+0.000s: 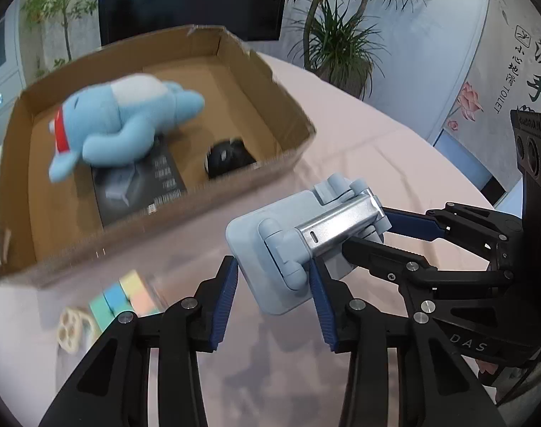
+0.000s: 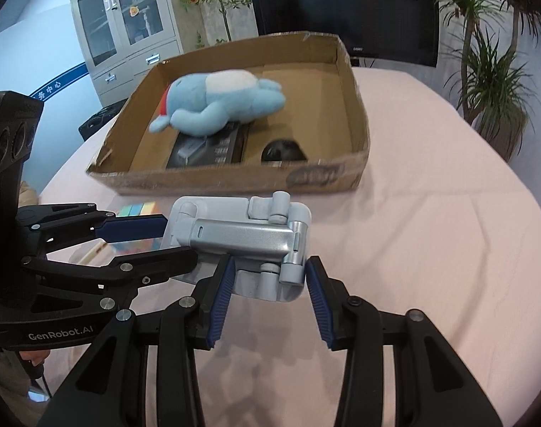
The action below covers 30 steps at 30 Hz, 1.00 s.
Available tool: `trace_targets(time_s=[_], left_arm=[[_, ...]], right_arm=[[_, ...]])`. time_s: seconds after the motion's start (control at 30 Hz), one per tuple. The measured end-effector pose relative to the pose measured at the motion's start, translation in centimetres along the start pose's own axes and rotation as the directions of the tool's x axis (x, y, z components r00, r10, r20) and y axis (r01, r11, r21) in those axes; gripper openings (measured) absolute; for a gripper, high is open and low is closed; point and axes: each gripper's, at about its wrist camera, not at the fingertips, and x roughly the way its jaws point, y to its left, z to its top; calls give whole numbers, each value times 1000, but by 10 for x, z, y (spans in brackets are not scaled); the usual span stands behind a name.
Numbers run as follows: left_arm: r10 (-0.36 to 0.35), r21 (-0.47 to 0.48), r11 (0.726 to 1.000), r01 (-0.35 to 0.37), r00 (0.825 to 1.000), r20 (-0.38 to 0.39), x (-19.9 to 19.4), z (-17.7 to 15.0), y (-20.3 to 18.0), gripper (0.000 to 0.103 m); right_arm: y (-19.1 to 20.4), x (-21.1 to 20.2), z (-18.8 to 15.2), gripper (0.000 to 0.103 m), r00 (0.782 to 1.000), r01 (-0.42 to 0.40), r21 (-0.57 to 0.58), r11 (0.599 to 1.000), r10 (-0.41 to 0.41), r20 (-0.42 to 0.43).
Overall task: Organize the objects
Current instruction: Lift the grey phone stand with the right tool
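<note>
A light blue folding phone stand [image 1: 298, 242] [image 2: 242, 245] with a silver arm is held above the pink tablecloth, in front of an open cardboard box [image 1: 234, 192] [image 2: 234, 178]. Both grippers close on it from two sides: my left gripper [image 1: 274, 284] [image 2: 178, 235] and my right gripper [image 2: 266, 281] [image 1: 362, 231]. The box holds a blue plush toy [image 1: 128, 117] [image 2: 220, 106] lying on a dark flat package [image 1: 138, 185] [image 2: 210, 149], and a black mouse [image 1: 229, 156] [image 2: 282, 151].
A pastel colour block set [image 1: 128, 295] [image 2: 142, 210] and a cream ring-shaped piece [image 1: 71, 327] lie on the cloth in front of the box. A dark monitor [image 2: 345, 7] and potted plants [image 1: 338, 46] stand behind the table.
</note>
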Motion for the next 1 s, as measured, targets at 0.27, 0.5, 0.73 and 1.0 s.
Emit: trace_targets(time_s=[0.27, 0.5, 0.73, 1.0], left_arm=[[9, 31, 999, -11, 998, 55, -2, 43, 2, 37], [-53, 57, 997, 49, 996, 76, 5, 76, 4, 14], [-24, 49, 999, 22, 999, 46, 19, 64, 19, 20], [-90, 73, 993, 95, 994, -67, 51, 29, 12, 59]], right_arm=[[-11, -3, 38, 39, 998, 29, -13, 999, -28, 58], [-16, 4, 70, 25, 996, 5, -50, 999, 0, 87], [-17, 38, 72, 8, 1000, -9, -88, 996, 10, 10], [-78, 32, 19, 73, 998, -41, 37, 998, 42, -36]])
